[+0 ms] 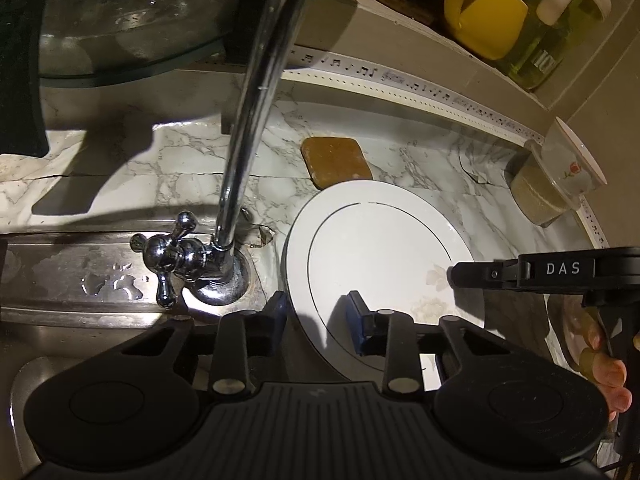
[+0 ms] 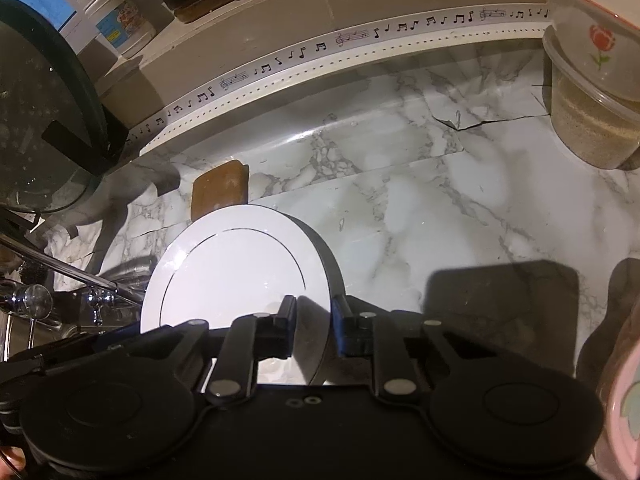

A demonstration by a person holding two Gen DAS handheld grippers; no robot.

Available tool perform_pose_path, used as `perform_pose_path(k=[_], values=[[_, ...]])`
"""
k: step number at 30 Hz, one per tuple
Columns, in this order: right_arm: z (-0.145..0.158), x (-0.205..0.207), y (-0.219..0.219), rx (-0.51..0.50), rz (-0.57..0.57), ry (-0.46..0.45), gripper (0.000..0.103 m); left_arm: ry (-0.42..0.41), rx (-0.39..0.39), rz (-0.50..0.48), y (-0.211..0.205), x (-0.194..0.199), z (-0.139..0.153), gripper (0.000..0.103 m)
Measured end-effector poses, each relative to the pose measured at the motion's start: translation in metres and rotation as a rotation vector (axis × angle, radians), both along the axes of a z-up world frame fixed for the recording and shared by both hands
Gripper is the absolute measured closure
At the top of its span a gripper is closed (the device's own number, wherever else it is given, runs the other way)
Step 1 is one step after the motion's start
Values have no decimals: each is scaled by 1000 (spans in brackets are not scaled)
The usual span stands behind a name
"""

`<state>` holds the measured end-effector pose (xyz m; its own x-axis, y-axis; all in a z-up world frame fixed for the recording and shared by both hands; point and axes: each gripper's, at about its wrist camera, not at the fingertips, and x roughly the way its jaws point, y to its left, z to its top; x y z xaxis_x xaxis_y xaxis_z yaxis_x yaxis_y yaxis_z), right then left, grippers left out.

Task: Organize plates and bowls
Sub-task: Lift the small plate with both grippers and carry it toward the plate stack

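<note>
A white plate with a thin dark ring [image 1: 376, 256] is held tilted above the marble counter by both grippers. My left gripper [image 1: 318, 320] straddles the plate's left rim, one finger on each side. My right gripper [image 2: 314, 322] straddles the plate [image 2: 236, 268] at its right rim the same way. The right gripper also shows in the left wrist view [image 1: 456, 274] at the plate's right side. A small bowl with a red flower [image 2: 592, 32] sits in a clear container of grain [image 2: 588, 120] at the far right.
A chrome tap [image 1: 192, 256] and spout rise at the sink's edge [image 1: 80, 280] on the left. A brown soap bar [image 1: 336, 160] lies behind the plate. A glass lid [image 2: 40, 120] stands at the left. A yellow mug [image 1: 484, 12] and jars sit on the back ledge.
</note>
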<state>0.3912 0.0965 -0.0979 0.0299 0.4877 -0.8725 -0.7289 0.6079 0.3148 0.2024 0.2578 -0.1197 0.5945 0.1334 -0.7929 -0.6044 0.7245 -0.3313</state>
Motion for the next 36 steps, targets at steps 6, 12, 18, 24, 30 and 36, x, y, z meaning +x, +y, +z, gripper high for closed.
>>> perform_pose_path(k=[6, 12, 18, 24, 30, 36], values=[[0, 3, -4, 8, -30, 24, 91, 13, 22, -5, 1, 2, -1, 82], [0, -2, -7, 10, -43, -2, 91, 11, 36, -8, -2, 0, 2, 83], [7, -8, -16, 23, -47, -27, 92, -1, 48, -22, -9, -4, 9, 83], [17, -16, -32, 36, -70, -30, 92, -12, 49, -54, -20, -9, 22, 83], [39, -26, -57, 52, -111, -35, 92, -30, 55, -98, -42, -14, 40, 83], [63, -40, -88, 71, -157, -61, 93, -50, 25, -153, -64, -23, 55, 83]])
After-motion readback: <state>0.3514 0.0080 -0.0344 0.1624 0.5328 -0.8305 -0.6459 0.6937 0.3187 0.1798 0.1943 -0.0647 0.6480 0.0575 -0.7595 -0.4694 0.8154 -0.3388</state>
